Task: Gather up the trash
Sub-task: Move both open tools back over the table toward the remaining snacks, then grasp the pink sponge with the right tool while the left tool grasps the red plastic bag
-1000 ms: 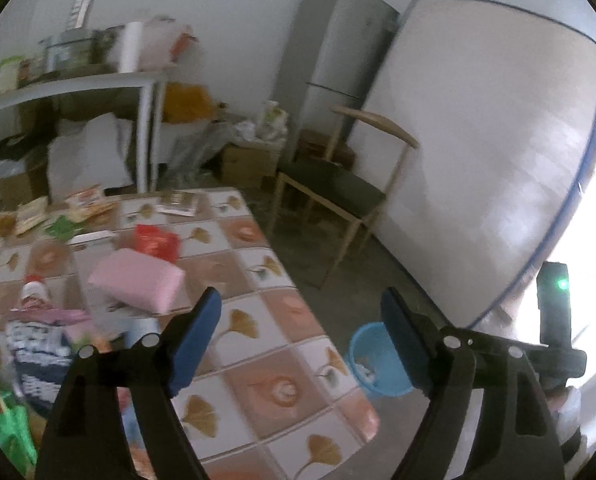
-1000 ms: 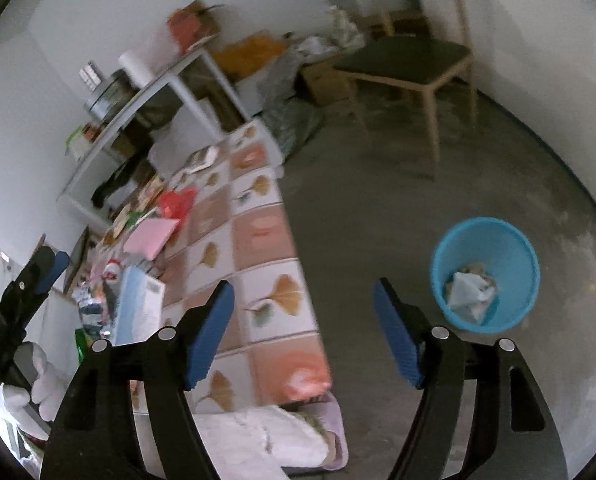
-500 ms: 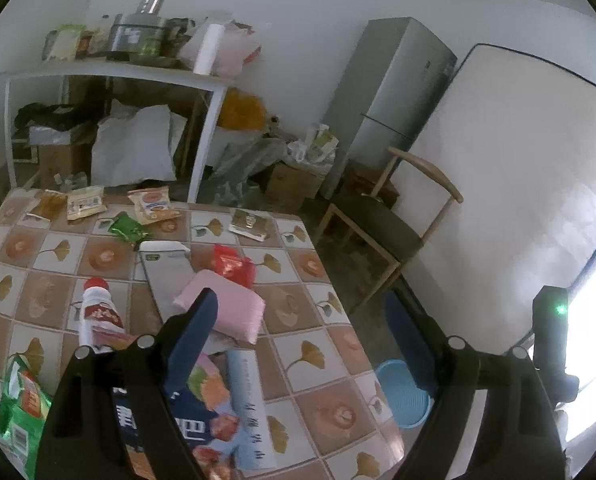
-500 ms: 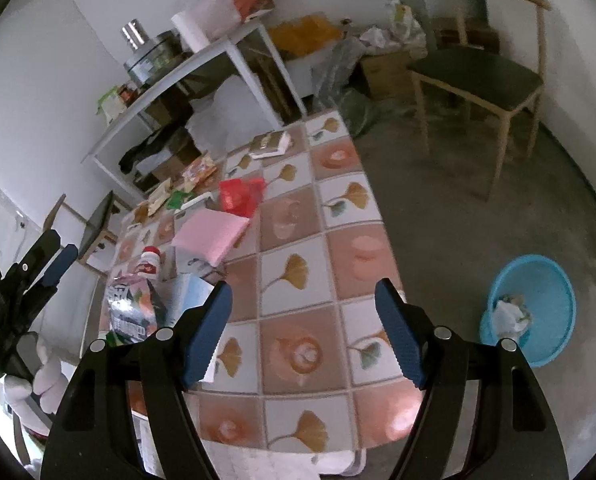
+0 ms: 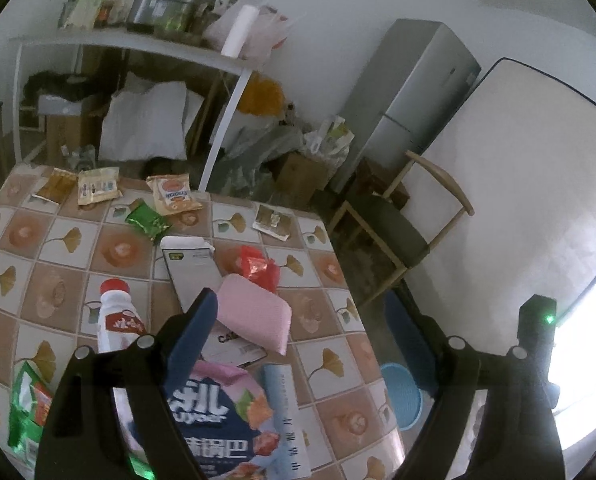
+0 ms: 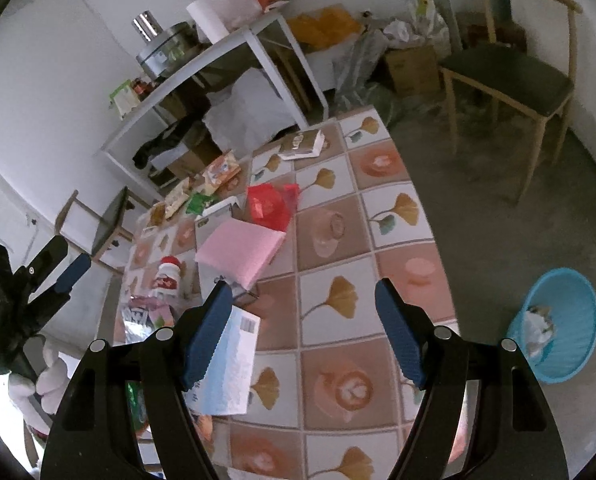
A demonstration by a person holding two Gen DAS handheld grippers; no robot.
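Observation:
A tiled table carries trash: a pink pack, a red wrapper, a white bottle with a red cap, a blue snack bag, a light blue box and several snack packets at the far edge. A blue bin with paper in it stands on the floor right of the table. My left gripper is open and empty above the table. My right gripper is open and empty above the table's near right part.
A wooden chair stands on the floor beyond the table. A white shelf table with clutter, boxes and bags lines the back wall. A grey fridge and a leaning mattress stand at the right.
Both grippers have swung from the floor and bin toward the table, so more of the table's trash is in view. Both stay open and empty.

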